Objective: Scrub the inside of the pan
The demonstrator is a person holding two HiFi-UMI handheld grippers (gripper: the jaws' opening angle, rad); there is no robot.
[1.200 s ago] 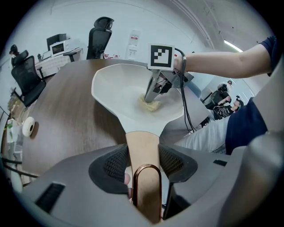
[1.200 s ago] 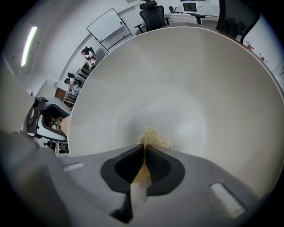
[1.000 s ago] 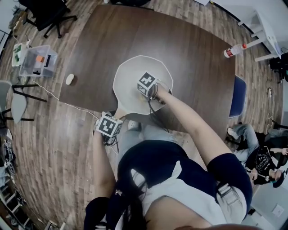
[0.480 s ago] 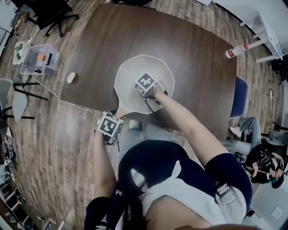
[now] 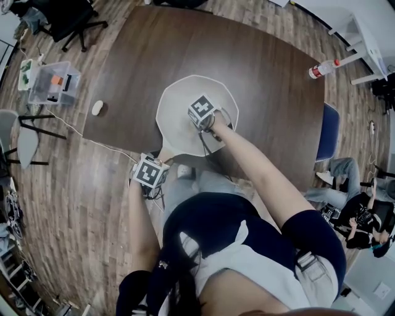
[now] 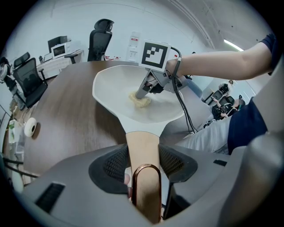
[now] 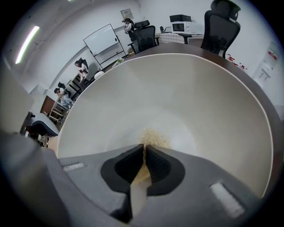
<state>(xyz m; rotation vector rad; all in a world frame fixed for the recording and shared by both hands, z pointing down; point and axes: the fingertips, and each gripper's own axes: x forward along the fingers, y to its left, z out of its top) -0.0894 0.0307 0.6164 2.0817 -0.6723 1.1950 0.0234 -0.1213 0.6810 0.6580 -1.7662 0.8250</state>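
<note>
A white pan (image 5: 176, 102) sits on the dark brown table (image 5: 259, 80). Its light wooden handle (image 6: 143, 148) ends in a copper loop, and my left gripper (image 6: 143, 166) is shut on it at the table's near edge (image 5: 159, 159). My right gripper (image 5: 195, 124) reaches down into the pan (image 7: 186, 97), shut on a yellowish scrub pad (image 7: 153, 138). The pad (image 6: 140, 100) presses on the pan floor near the middle, under the right gripper (image 6: 143, 92). The marker cube hides the pad in the head view.
A red-capped bottle (image 5: 321, 70) lies at the table's far right edge. A small white roll (image 5: 97, 107) sits near the left edge. A clear plastic box (image 5: 52, 83), black office chair (image 5: 68, 18), blue chair (image 5: 327, 133) and a seated person (image 5: 361, 216) surround the table.
My right gripper slid a little left across the pan floor, then back right and slightly farther away, with the pad still held. The left gripper and the pan have stayed put.
</note>
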